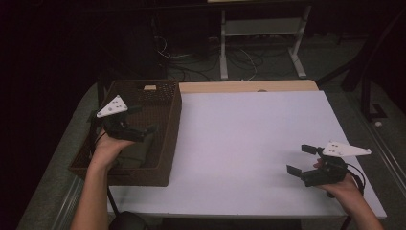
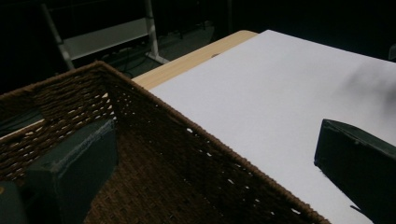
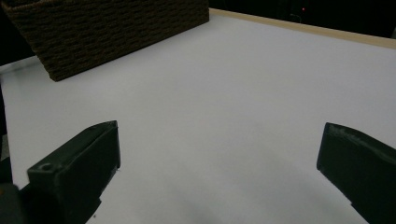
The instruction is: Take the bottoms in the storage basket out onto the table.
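Now the left claw (image 1: 143,127) is hanging over the basket (image 1: 165,158), above its inner space and close to the right wall. Its jaws are standing wide apart and nothing is lying between them. In the left gripper view one jaw is showing in front of the woven inside of the basket (image 2: 154,154), and the other jaw is showing over the white table (image 2: 280,93) on the far side of the rim, so the jaws are straddling the basket's wall from above; whether they are touching it, I cannot tell. A hand (image 1: 107,146) is holding this claw from below, with the forearm coming in from the bottom edge.

The basket is brown and woven, and it is sitting on the left edge of the table (image 1: 249,143), partly sticking out past that edge. Something dark is lying inside on its bottom, but it is too dim to tell what it is.

The right claw (image 1: 299,160) is staying low near the front right corner of the table, well apart from the basket. Its jaws are also spread wide and are gripping nothing. In the right gripper view the jaws are pointing across the bare white table (image 3: 233,102) toward the basket (image 3: 116,32), which is standing far off at the top left.
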`<action>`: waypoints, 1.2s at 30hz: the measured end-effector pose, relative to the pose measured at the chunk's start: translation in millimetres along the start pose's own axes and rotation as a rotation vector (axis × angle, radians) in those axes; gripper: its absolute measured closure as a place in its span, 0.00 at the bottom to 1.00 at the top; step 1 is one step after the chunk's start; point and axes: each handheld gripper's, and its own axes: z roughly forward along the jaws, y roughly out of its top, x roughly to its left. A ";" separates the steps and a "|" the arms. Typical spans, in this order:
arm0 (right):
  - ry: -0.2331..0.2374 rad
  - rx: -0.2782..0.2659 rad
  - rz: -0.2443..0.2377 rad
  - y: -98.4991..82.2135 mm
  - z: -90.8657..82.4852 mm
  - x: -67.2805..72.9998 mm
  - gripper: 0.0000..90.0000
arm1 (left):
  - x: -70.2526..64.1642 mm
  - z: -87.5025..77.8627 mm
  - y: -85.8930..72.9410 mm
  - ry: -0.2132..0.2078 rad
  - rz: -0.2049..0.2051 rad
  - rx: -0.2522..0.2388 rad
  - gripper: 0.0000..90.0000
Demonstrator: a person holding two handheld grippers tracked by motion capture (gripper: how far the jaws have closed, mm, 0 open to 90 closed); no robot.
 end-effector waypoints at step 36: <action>0.023 0.029 -0.036 0.1 7.1 1.3 0.00 | 30.2 -9.4 -35.1 0.148 -0.082 0.052 0.00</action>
